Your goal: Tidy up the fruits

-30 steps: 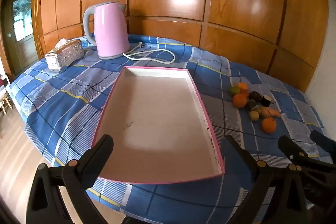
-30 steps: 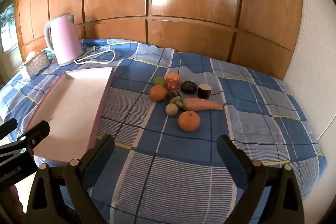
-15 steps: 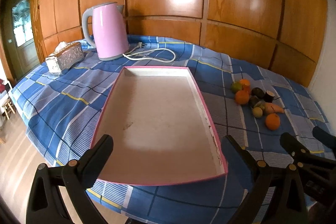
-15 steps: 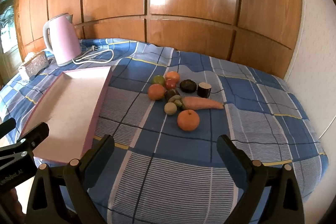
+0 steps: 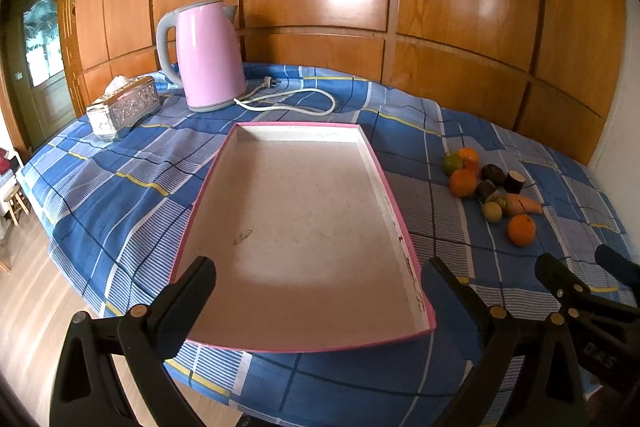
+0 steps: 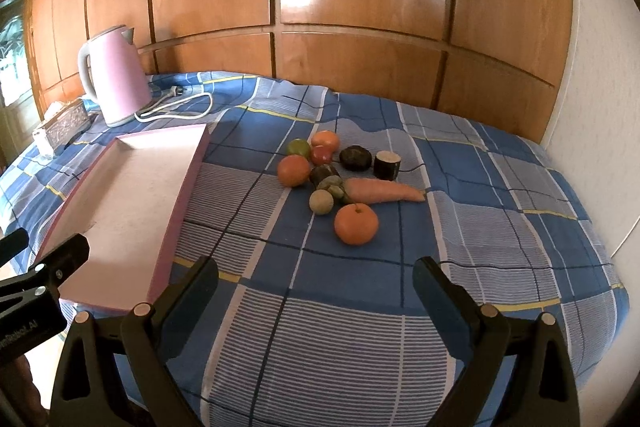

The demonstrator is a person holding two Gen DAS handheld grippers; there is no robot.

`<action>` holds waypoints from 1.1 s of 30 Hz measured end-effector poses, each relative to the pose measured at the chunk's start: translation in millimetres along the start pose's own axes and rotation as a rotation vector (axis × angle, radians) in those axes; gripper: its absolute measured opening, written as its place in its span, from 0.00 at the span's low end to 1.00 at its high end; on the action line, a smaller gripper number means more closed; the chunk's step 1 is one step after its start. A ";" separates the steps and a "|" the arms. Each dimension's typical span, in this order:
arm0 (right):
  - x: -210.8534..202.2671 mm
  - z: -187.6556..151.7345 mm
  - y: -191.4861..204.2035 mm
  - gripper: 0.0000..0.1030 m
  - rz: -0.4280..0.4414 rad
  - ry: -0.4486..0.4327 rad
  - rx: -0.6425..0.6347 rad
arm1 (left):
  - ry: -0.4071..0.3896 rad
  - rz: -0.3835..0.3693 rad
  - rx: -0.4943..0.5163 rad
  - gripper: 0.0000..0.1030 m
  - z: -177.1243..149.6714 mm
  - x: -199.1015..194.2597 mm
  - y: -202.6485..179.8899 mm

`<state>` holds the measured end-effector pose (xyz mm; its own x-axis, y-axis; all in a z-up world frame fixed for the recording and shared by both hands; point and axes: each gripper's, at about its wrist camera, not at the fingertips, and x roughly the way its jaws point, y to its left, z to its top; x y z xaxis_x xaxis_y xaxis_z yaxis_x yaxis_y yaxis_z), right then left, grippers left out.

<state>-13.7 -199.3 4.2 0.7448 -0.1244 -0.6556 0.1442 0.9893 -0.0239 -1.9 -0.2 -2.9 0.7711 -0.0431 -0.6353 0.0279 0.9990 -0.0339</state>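
Observation:
A shallow pink-rimmed tray (image 5: 394,201) lies empty on the blue checked tablecloth; it also shows in the right wrist view (image 6: 188,183). A cluster of fruits and vegetables lies to its right: an orange (image 6: 356,225), a carrot (image 6: 384,191), a second orange (image 6: 294,170), a green lime (image 6: 299,147), a small tomato (image 6: 321,155), dark round pieces (image 6: 354,157) and a cut aubergine piece (image 6: 387,165). The nearest orange also shows in the left wrist view (image 5: 521,229). My left gripper (image 5: 320,287) is open over the tray's near end. My right gripper (image 6: 316,283) is open, short of the fruit.
A pink electric kettle (image 5: 208,57) with a white cord (image 5: 288,99) stands behind the tray. A silver tissue box (image 5: 122,107) sits at the far left. Wooden wall panels back the table. The table's near edge drops to a wooden floor (image 5: 36,307).
Both grippers have shifted slightly; the view has risen a little so the tray and fruit sit a bit lower and nearer. Nothing on the table has moved.

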 end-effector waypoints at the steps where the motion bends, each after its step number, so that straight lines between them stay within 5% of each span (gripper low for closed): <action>1: 0.0 -0.2 -0.1 0.96 0.000 -0.001 0.000 | 0.001 0.000 0.000 1.00 0.1 0.4 -0.8; 33: 10.3 1.0 -19.2 0.96 -0.021 0.013 0.045 | 0.023 -0.053 0.038 1.00 1.4 5.4 -14.7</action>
<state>-8.2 -219.6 -1.4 0.7324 -0.1443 -0.6654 0.1893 0.9819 -0.0045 2.7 -15.2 -4.8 0.7528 -0.0954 -0.6513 0.0928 0.9949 -0.0384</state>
